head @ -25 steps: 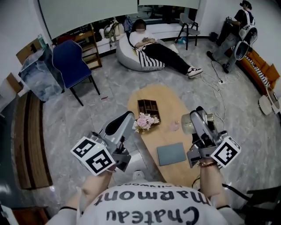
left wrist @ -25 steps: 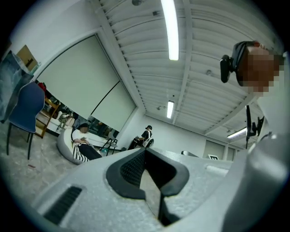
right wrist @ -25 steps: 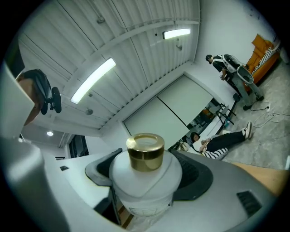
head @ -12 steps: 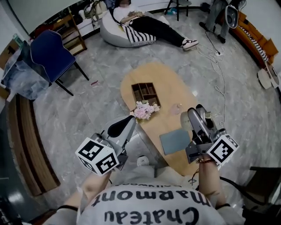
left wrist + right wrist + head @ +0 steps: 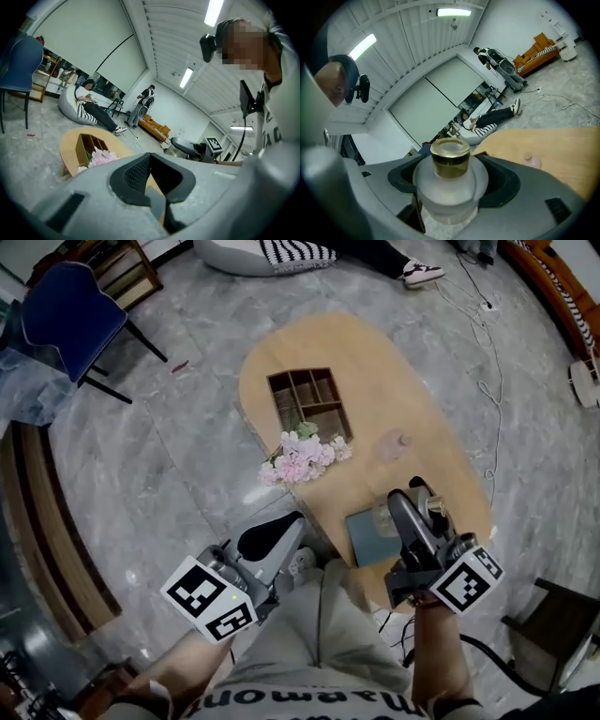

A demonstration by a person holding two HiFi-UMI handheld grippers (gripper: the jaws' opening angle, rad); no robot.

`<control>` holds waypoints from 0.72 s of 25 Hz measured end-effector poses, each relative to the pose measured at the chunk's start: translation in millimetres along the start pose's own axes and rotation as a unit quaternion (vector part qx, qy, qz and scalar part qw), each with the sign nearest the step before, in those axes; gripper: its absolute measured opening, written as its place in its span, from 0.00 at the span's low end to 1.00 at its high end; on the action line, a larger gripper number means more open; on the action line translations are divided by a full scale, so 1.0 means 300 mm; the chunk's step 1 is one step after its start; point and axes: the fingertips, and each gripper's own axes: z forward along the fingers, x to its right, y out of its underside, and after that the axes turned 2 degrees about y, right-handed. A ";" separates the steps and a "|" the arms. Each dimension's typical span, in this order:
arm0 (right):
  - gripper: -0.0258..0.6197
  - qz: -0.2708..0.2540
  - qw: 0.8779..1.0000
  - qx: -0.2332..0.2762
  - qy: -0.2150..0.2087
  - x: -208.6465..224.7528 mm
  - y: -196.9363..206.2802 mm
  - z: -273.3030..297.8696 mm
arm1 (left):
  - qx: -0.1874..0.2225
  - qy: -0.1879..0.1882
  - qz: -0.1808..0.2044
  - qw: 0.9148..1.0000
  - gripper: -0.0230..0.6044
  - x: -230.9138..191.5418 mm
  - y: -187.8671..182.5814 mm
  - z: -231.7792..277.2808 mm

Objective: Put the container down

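A frosted bottle [image 5: 450,187] with a gold cap [image 5: 450,158], its contents hidden by the frosting, is clamped round its body by the right gripper [image 5: 408,507] over the near end of the wooden table [image 5: 441,456], by the right edge of a grey mat [image 5: 364,538]. Its long axis is set crosswise to the jaws, the cap pointed up in the right gripper view. The left gripper [image 5: 292,523] is held off the table's near left edge, above the marble floor [image 5: 187,456], jaws together on nothing; toward the far end a divided wooden box [image 5: 309,404] is seen, its compartments too dark to read, pink flowers [image 5: 302,457] laid just beside it.
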 end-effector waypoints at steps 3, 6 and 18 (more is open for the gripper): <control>0.57 0.008 1.000 -0.028 0.001 0.121 0.122 0.060 | -0.010 -0.004 -0.013 1.000 0.06 -0.056 0.120 0.054; 0.57 -0.009 0.998 -0.057 0.010 0.246 0.236 0.120 | -0.011 -0.017 -0.034 0.999 0.06 -0.135 0.237 0.111; 0.57 -0.091 0.987 -0.132 0.000 0.527 0.517 0.224 | -0.005 -0.056 -0.079 0.995 0.06 -0.254 0.657 0.308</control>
